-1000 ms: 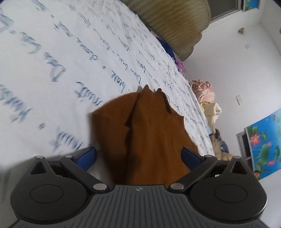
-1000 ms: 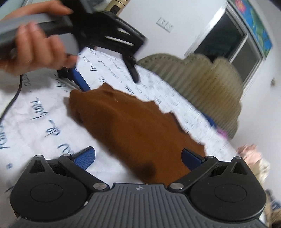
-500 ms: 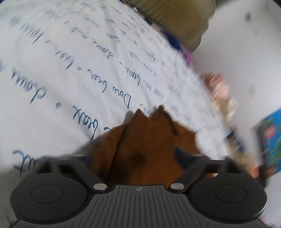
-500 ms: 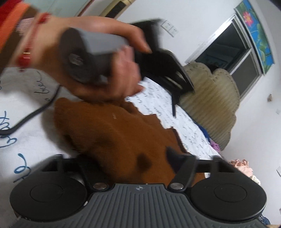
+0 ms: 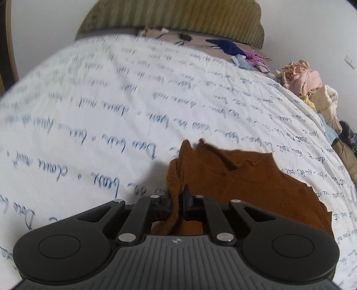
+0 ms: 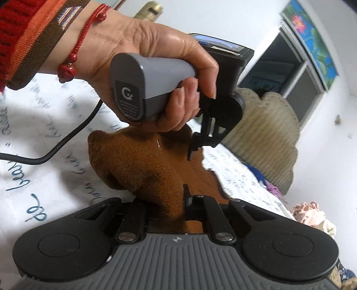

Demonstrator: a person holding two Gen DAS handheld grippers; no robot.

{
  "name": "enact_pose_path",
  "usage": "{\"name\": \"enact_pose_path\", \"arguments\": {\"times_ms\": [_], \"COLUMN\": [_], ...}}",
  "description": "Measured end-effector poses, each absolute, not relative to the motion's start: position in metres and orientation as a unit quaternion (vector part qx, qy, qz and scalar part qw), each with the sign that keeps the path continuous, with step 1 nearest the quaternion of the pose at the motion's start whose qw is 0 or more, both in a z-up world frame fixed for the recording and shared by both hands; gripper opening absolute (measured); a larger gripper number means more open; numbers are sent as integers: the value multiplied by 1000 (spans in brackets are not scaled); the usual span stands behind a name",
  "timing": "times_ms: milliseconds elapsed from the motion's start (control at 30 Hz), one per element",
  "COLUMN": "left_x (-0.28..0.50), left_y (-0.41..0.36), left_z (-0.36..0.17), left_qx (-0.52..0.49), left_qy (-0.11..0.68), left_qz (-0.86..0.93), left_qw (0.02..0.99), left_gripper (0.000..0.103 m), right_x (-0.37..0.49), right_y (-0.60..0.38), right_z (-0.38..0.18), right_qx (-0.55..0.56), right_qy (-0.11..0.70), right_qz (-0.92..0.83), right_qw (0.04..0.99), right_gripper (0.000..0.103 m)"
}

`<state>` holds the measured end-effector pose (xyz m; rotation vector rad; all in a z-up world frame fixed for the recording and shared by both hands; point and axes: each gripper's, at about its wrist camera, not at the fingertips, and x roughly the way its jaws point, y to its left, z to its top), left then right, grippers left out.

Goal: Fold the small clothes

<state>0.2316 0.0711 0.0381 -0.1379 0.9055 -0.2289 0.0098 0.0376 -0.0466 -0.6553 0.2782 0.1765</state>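
Note:
A small brown knitted garment (image 5: 241, 178) lies bunched on the white bedsheet (image 5: 111, 107) with blue script. My left gripper (image 5: 177, 200) is shut on a ribbed edge of the garment at its near left side. In the right wrist view my right gripper (image 6: 173, 200) is shut on a thick fold of the same garment (image 6: 142, 162). The left gripper (image 6: 193, 151) also shows there, held by a hand (image 6: 160, 58), its closed tips at the garment's far edge.
A pile of pink, cream and other clothes (image 5: 308, 84) lies at the bed's right edge. Blue and purple clothes (image 5: 236, 51) lie near the striped headboard (image 5: 178, 15). A black cable (image 6: 55, 147) runs across the sheet at the left. A dark window (image 6: 287, 73) is behind.
Both grippers were open around the garment and have closed on it. The left gripper has swung over and gripped the ribbed edge; the right has gripped a fold.

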Motion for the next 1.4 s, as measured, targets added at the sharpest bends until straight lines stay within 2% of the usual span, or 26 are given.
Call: {"name": "enact_pose_path", "arguments": {"times_ms": [200, 500, 700, 900, 1100, 1267, 1300, 1367, 1400], "left_x": [224, 216, 206, 202, 201, 190, 186, 174, 164], "left_y": [28, -55, -140, -224, -253, -216, -204, -176, -159], "left_z": [65, 85, 81, 50, 27, 51, 56, 62, 62], "left_qx": [-25, 7, 57, 92, 67, 54, 56, 64, 67], "left_qy": [407, 391, 390, 407, 457, 413, 400, 377, 363], "left_qz": [-110, -120, -150, -197, -254, -237, -232, -222, -219], "left_qw": [907, 912, 907, 887, 850, 878, 885, 897, 903], "left_gripper": [8, 8, 8, 9, 11, 11, 14, 35, 67], "right_x": [-1, -14, -20, -21, -16, -21, -18, -26, -25], "right_y": [-1, -83, -130, -197, -269, -284, -288, -288, -294], "right_z": [-24, -10, -13, -22, -60, -77, -78, -78, -79], "right_qx": [-269, -129, -78, 24, 229, 299, 306, 332, 350], "right_qy": [122, 143, 148, 186, 254, 248, 247, 242, 239], "right_qz": [47, -3, -43, -71, -34, -1, 6, 23, 33], "right_qw": [954, 981, 985, 980, 939, 922, 919, 911, 905], "right_gripper": [11, 11, 11, 11, 23, 31, 33, 43, 46]}}
